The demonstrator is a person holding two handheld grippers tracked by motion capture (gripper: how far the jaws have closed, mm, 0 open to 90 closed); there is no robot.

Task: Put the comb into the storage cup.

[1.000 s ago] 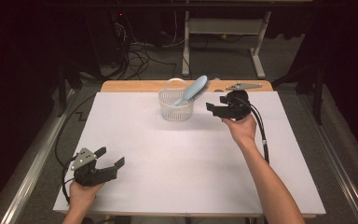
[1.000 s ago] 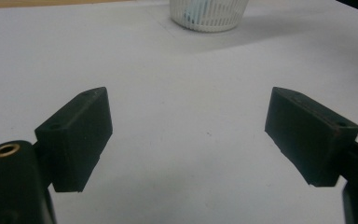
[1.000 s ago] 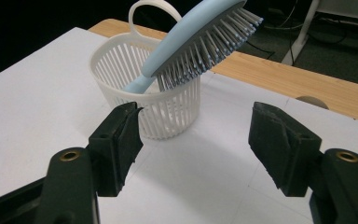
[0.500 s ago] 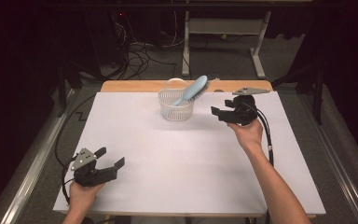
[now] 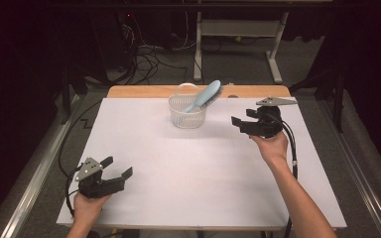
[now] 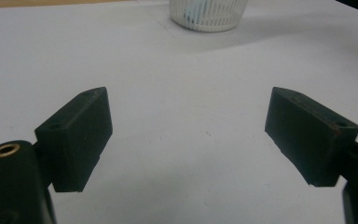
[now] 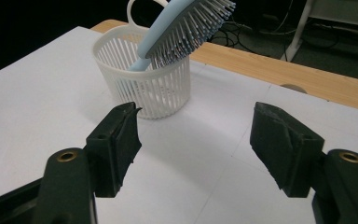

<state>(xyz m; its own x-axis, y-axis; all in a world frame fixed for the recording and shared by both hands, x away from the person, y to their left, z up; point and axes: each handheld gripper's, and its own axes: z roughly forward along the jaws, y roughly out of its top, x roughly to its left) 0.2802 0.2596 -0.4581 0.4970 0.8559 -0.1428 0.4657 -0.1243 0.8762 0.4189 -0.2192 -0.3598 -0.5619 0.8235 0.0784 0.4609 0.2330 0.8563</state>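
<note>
Nearest the person, at the front left of the white table, the left hand-held gripper rests low over the surface in the left hand, its grey three-cornered plate on top. Its jaws stand wide apart with nothing between them; in the left gripper view only bare white table lies between the two black pads, and the foot of the basket shows far ahead at the top edge.

Farther in and on the right side, the right hand holds the right hand-held gripper above the table, pointed left toward the basket. Its jaws are released and have just been opening a little further, with nothing gripped. In the right gripper view the pads frame empty table, and the basket sits just beyond the left pad, apart from it.

Beyond that, near the far edge of the table at its middle, stands the white slatted plastic basket, upright, with a loop handle at its rear rim. A light blue hairbrush stands in it handle down, leaning to the right so that its bristled head sticks out over the rim.

Behind the white surface runs a strip of bare wooden tabletop, and past it lie dark cables on the floor.
</note>
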